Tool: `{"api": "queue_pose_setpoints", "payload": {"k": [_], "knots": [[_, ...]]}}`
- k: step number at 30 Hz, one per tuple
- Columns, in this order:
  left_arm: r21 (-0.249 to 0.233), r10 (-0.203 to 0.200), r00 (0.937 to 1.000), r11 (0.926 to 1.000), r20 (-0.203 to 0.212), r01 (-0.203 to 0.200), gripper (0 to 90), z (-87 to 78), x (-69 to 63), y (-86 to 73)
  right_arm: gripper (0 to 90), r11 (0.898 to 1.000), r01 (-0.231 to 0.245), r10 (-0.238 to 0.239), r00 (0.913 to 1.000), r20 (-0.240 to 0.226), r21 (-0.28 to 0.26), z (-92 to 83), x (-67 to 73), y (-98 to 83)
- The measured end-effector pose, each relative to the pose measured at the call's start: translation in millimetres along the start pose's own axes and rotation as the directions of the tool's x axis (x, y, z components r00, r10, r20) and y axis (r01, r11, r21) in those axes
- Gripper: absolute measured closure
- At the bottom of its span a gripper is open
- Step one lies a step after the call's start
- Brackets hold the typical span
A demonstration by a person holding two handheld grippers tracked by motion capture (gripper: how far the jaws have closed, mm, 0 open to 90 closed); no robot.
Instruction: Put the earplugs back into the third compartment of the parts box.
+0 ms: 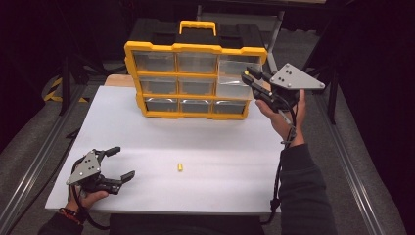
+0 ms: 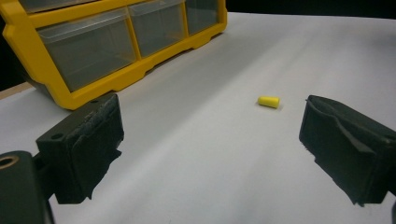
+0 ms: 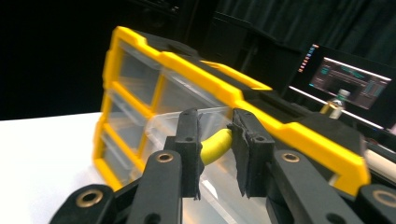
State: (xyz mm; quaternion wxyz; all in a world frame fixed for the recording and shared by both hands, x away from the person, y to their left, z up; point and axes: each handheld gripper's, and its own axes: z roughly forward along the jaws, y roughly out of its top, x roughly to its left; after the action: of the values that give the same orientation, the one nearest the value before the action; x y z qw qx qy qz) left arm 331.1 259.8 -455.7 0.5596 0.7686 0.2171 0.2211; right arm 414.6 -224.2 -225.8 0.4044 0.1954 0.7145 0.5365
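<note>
We see worktop [image 1: 147,142]: white, matt, smooth sheet; bare wood edge showing behind at far left. Organizer [image 1: 195,81]: yellow plastic frame, slight sheen; black plastic top; drawers [image 1: 155,61] clear plastic, glossy. We note left tongs [image 2: 212,140]: black, matt; pads [image 2: 95,140] rough, frayed at edges. Right tongs [image 3: 215,149]: black matt arms, brass-looking metal rivets; yellow piece [image 3: 215,145] between pads, smooth, soft-looking. Loose yellow piece [image 2: 268,101] on worktop: smooth, matt. Grey plate [image 1: 296,78] on right tongs: flat, matt metal look.

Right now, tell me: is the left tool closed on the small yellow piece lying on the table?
No. The left tool is open, its jaws wide apart, and the small yellow piece lies loose on the white table ahead of them.
</note>
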Motion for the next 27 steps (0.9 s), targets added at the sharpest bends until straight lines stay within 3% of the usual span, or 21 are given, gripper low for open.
{"api": "queue_pose_setpoints", "payload": {"k": [7, 14, 27], "knots": [[-0.005, 0.0, 1.0, 1.0, -0.004, 0.0, 7.4, 0.1, 0.1, -0.6, 72.7, 0.998, -0.026, 0.024, 0.9991, 0.034, 0.054, 12.8, -15.9, 0.8], [0.002, 0.002, 1.0, 1.0, -0.003, -0.002, 7.3, -0.1, 0.2, -0.3, 72.1, 0.993, -0.099, 0.095, 0.9935, 0.063, 0.07, 19.1, -32.9, -6.5], [0.004, 0.003, 1.0, 1.0, 0.001, -0.003, 7.4, 0.9, -0.1, -0.6, 70.8, 0.985, -0.128, 0.116, 0.9876, 0.106, 0.115, 25.9, -41.3, -14.8]]}}
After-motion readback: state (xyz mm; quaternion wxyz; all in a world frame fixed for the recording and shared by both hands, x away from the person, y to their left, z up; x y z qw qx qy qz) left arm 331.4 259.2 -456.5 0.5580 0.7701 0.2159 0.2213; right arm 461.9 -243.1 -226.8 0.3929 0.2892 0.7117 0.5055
